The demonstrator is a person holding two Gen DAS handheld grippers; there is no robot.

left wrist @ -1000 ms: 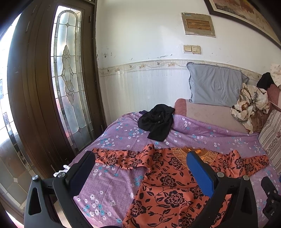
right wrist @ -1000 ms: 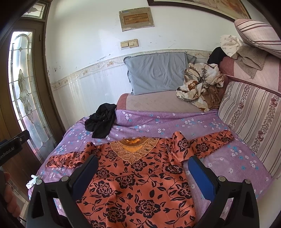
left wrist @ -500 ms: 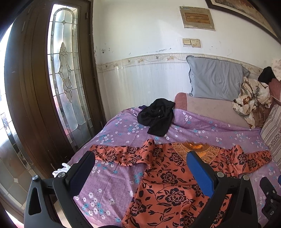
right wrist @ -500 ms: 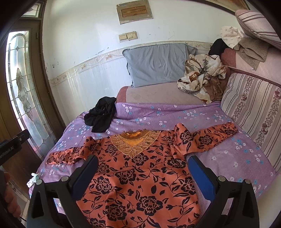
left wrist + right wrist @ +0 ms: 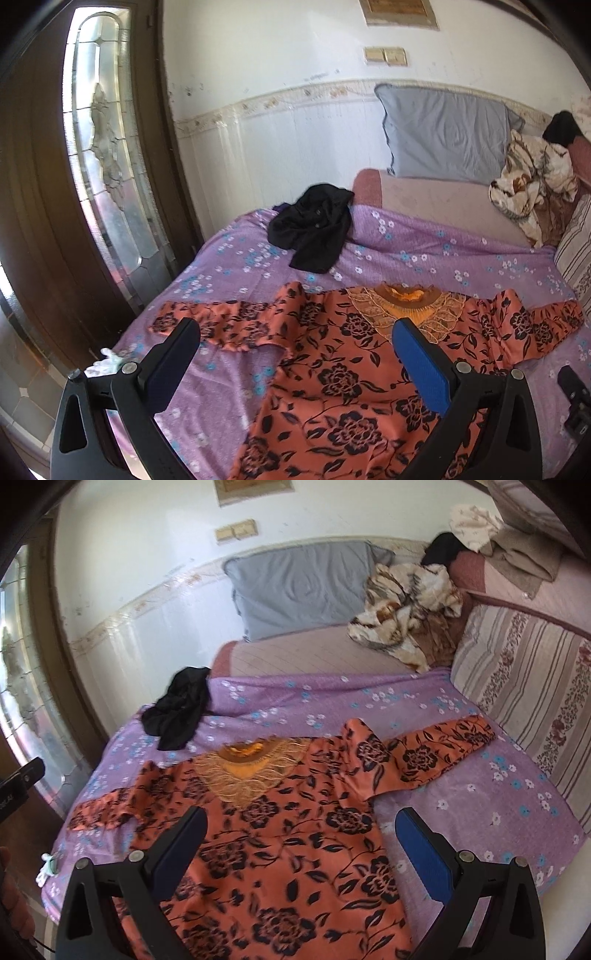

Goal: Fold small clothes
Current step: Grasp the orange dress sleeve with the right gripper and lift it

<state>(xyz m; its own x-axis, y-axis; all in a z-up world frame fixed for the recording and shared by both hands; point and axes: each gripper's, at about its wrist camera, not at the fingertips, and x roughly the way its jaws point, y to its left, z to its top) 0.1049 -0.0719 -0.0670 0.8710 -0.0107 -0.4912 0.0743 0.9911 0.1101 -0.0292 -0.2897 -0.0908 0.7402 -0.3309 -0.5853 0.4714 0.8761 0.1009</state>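
An orange top with black flowers and a gold embroidered neck (image 5: 343, 373) (image 5: 280, 834) lies spread flat on the purple flowered bedsheet (image 5: 229, 269) (image 5: 480, 797), sleeves out to both sides. My left gripper (image 5: 295, 332) is open and empty above the garment's left side, near its left sleeve (image 5: 214, 321). My right gripper (image 5: 301, 821) is open and empty above the garment's right half, short of the right sleeve (image 5: 432, 753).
A crumpled black garment (image 5: 314, 229) (image 5: 181, 709) lies on the sheet beyond the top. A grey pillow (image 5: 443, 136), a heap of patterned cloth (image 5: 410, 609) and a striped cushion (image 5: 528, 686) line the back and right. A glass-panelled door (image 5: 99, 155) stands left.
Both grippers have moved forward and tilted down over the orange top, so it fills more of each view. The garment itself has not moved.
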